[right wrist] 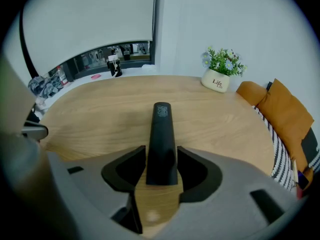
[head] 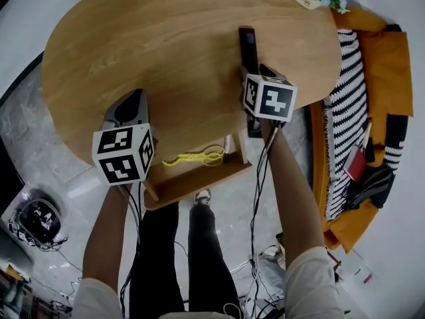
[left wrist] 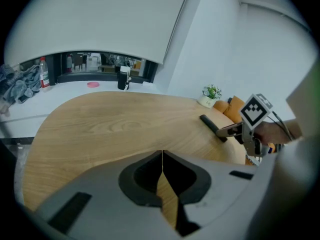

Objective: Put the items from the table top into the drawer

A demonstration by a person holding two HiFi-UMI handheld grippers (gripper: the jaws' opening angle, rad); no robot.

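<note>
Head view | right tool [head: 254, 75] hides end of remote [head: 247, 44] | drawer [head: 196, 183] partly under tabletop [head: 166, 45]

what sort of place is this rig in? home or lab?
Looks like a living-room setting, possibly staged: a rounded wooden table, a potted plant at its far edge, and orange cushions with a striped throw on seating beside it.

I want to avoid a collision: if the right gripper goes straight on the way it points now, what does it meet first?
Most likely the black bar lying on the table: its near end is between the open fingers of the right gripper.
</note>
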